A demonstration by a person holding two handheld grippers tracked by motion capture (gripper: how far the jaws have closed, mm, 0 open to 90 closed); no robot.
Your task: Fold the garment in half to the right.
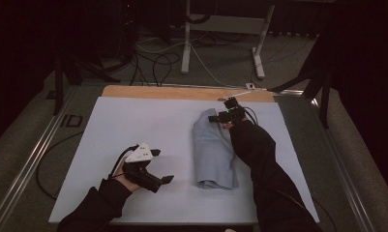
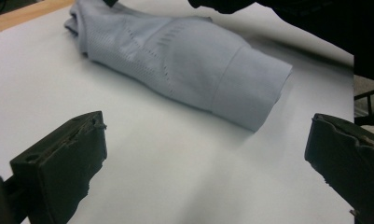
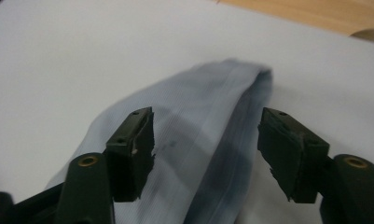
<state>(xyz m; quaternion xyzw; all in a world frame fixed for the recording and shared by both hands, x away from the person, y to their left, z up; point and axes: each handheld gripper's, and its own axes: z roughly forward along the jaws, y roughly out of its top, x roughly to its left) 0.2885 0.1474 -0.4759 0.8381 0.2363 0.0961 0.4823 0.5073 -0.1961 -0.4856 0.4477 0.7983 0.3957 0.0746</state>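
Jaws of the left gripper (image 1: 155, 166) stood wide apart with nothing between them, low over the white sheet (image 1: 133, 125) that covered the bench, near its front-left part. In the left gripper view both black pads framed bare sheet, the near hemmed end of the cloth lying ahead of them and clear of them. Left hand (image 1: 126, 181) in a dark sleeve came in from the bottom edge.

Folded pale blue-grey fabric garment (image 1: 212, 150), long and narrow, lay lengthwise right of the sheet's centre, near end toward the person, far end toward the bare wooden strip (image 1: 182, 92) at the back. Mesh-like panel and stitching showed on it in the left gripper view (image 2: 175, 60).

Right gripper (image 1: 220, 116) sat at the garment's far end, forearm lying beside the cloth's right edge. Its jaws were part open and straddled the folded edge (image 3: 212, 154); pads looked clear of the fabric, no pinch visible.

Beyond the bench: dark floor, cables, grey metal stand legs (image 1: 186, 43).
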